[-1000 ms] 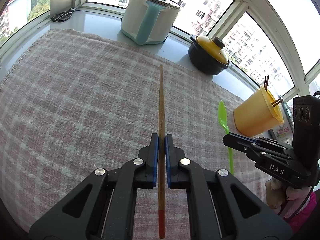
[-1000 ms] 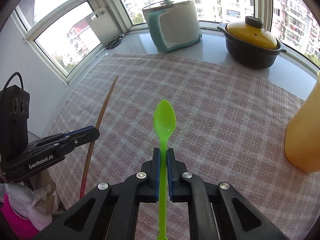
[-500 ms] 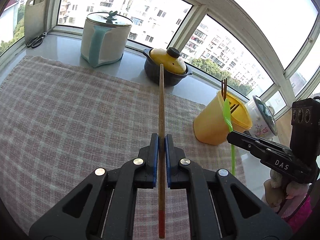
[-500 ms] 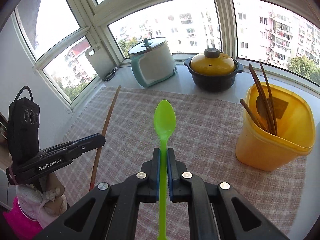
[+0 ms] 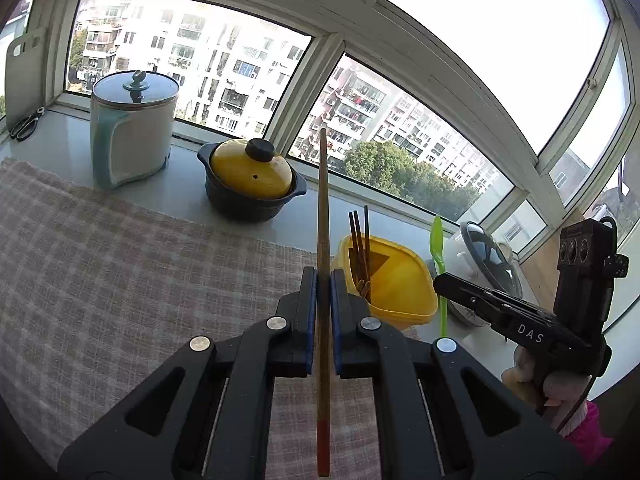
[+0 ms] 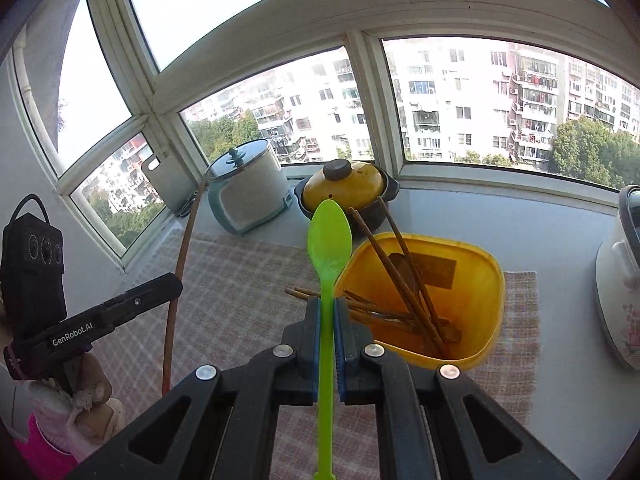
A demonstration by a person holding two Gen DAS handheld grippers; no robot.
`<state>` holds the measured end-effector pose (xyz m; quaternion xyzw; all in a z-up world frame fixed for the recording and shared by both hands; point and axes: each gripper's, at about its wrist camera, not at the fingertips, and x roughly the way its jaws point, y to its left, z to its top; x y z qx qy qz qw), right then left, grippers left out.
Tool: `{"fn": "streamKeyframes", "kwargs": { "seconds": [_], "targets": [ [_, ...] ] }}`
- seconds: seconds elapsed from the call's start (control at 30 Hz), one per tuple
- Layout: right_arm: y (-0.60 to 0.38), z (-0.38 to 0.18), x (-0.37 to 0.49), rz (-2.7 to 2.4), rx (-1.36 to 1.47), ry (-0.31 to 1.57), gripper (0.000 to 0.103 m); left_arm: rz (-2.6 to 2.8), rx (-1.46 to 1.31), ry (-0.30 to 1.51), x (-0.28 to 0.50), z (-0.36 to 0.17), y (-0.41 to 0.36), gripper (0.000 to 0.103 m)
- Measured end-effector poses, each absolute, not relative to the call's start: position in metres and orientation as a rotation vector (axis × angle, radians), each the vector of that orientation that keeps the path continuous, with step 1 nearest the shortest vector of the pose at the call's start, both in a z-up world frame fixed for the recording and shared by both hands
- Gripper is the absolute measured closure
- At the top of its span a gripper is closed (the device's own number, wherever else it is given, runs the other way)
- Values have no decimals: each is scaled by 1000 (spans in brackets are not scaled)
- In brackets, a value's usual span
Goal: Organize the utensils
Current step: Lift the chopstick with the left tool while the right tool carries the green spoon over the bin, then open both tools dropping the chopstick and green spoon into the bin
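Note:
My left gripper [image 5: 322, 276] is shut on a long wooden chopstick [image 5: 322, 208] with a red end, held up in the air and pointing forward. It also shows in the right wrist view [image 6: 182, 264]. My right gripper [image 6: 327, 304] is shut on a green plastic spoon [image 6: 329, 236], bowl forward, just left of a yellow utensil holder [image 6: 486, 280]. The holder holds several brown chopsticks [image 6: 404, 280] and a wooden spoon. In the left wrist view the holder [image 5: 400, 280] lies just right of my fingers, and the spoon [image 5: 437, 240] and right gripper [image 5: 440, 282] are beyond it.
A checked cloth [image 5: 120, 272] covers the table. On the windowsill stand a white-and-teal pot [image 5: 132, 136], a black casserole with yellow lid [image 5: 252, 180], a white floral cooker [image 6: 620, 280], scissors [image 5: 24, 124] and a cutting board [image 5: 22, 72].
Both grippers have risen and tilted up, with chopstick and spoon still held. The yellow holder has come closer and I now look down into it.

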<state>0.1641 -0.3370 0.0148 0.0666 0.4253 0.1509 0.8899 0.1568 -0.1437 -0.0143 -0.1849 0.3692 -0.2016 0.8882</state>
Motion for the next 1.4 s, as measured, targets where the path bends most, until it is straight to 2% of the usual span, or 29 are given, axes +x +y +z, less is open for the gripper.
{"fn": "streamKeyframes", "kwargs": {
  "seconds": [0.63, 1.4],
  "targets": [
    [-395, 22, 222, 249, 157, 804, 100, -433, -343, 702, 236, 11, -232, 98],
    [-407, -6, 262, 248, 128, 817, 100, -402, -303, 735, 275, -16, -271, 98]
  ]
}}
